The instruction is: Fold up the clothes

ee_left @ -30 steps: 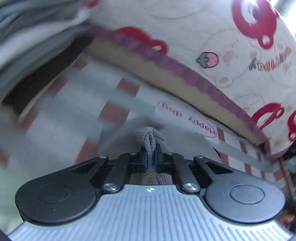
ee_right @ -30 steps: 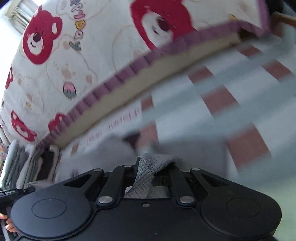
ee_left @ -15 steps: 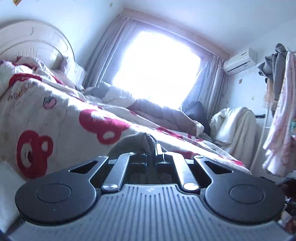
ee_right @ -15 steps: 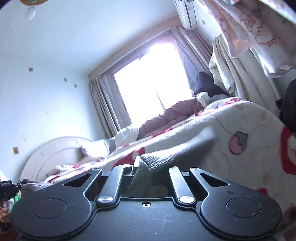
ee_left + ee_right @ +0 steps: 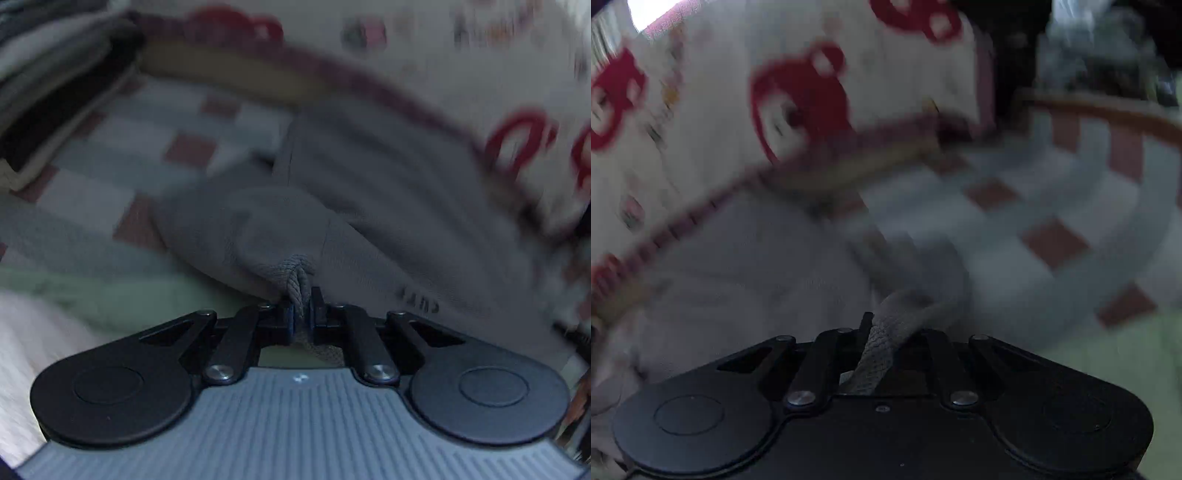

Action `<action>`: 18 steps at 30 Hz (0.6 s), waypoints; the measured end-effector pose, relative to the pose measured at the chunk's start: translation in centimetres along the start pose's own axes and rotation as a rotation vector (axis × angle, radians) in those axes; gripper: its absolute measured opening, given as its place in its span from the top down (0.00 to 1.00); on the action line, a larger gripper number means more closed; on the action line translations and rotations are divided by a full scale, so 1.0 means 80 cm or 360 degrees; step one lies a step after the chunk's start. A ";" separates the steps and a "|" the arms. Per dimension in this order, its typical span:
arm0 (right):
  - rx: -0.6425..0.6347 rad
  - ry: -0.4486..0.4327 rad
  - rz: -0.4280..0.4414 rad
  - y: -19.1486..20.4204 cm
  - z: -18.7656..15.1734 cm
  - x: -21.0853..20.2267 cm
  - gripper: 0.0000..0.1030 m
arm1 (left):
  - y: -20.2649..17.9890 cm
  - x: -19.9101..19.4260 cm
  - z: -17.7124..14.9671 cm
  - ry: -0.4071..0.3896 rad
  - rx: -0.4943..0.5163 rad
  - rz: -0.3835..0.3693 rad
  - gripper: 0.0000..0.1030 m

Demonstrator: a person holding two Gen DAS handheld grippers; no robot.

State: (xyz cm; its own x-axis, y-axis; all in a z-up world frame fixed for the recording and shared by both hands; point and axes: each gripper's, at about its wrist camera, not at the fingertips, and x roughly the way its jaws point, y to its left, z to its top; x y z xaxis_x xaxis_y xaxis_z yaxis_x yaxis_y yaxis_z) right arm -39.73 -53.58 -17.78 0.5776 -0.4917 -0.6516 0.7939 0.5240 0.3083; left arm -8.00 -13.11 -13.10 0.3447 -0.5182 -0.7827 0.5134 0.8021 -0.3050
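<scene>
A ribbed edge of the grey knitted garment [image 5: 369, 192] is seen pinched between the closed jaws of the left gripper [image 5: 301, 308]; from that pinch the cloth runs forward and to the right, where it lies spread over the checked bedsheet of grey, white and reddish-brown squares [image 5: 155, 147]. Small dark lettering is visible on the cloth just right of the jaws, too blurred to be read. In the right wrist view, another ribbed edge of the same grey garment [image 5: 905, 306] is clamped in the right gripper [image 5: 886, 347], whose jaws are closed on it, and the fabric rises out of them toward the upper right before it falls onto the sheet. Beyond the garment, a cream quilt printed with red bears and edged in purple [image 5: 798, 96] is draped. Both views are blurred.
</scene>
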 end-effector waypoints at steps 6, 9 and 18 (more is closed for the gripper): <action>-0.0272 -0.0085 -0.0008 0.018 0.008 -0.012 0.93 | -0.005 -0.011 -0.004 -0.0028 -0.0003 -0.0004 0.94; -0.0347 -0.0174 -0.0054 0.028 0.023 -0.043 0.93 | -0.005 -0.043 0.001 -0.0109 -0.0058 -0.0089 0.94; -0.0030 0.0110 -0.0115 -0.022 -0.003 -0.009 0.75 | -0.008 0.004 -0.052 0.0198 -0.0174 -0.0080 0.93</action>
State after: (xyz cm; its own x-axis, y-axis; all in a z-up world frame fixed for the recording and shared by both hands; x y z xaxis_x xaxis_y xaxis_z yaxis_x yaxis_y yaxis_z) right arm -41.62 -53.96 -18.01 0.5039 -0.4801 -0.7180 0.8290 0.5022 0.2461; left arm -11.51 -12.55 -15.40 0.2170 -0.5233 -0.8241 0.4367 0.8070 -0.3974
